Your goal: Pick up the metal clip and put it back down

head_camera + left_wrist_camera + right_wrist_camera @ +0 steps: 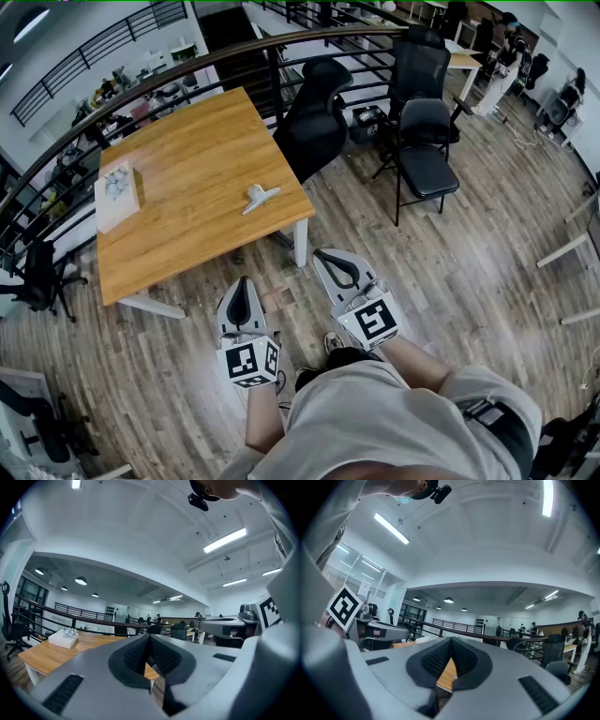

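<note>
The metal clip [260, 197] lies on the wooden table [187, 225], near its right edge. Both grippers hang over the floor in front of the table, short of its near corner. My left gripper [243, 283] is shut with nothing between its jaws, and its pads meet in the left gripper view [149, 639]. To its right, my right gripper [325, 255] is shut and empty too, its pads closed together in the right gripper view [451, 643]. Both point level towards the table. Neither touches the clip.
A white box [117, 194] with small items on top sits on the table's left side. Past the table's right end stand a black office chair [314, 117] and a black folding chair [427, 150]. A dark railing [141, 89] curves behind the table.
</note>
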Available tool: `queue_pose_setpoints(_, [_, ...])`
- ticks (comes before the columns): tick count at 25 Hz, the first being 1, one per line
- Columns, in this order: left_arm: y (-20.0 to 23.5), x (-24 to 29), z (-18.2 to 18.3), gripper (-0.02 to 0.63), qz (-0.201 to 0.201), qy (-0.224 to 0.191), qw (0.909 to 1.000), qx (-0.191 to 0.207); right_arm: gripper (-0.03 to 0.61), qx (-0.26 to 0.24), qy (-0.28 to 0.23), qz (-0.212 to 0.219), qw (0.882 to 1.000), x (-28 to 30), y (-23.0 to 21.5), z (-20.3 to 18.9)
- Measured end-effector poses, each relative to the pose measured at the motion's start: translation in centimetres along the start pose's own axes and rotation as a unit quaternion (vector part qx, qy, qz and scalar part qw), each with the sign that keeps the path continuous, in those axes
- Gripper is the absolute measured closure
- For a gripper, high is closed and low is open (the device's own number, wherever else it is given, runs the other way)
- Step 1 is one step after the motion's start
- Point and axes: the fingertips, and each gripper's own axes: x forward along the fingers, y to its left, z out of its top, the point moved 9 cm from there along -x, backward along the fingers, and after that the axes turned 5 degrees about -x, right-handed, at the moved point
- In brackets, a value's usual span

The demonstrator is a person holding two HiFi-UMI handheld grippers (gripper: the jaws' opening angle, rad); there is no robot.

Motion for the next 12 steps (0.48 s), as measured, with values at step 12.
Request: queue_pose_setpoints(12, [3.4, 2.4, -3.1, 0.589, -0.006, 0.057, 0.9984, -0.006, 0.552, 0.019, 0.024, 0.013, 0.999, 4.6, 0.7, -3.7])
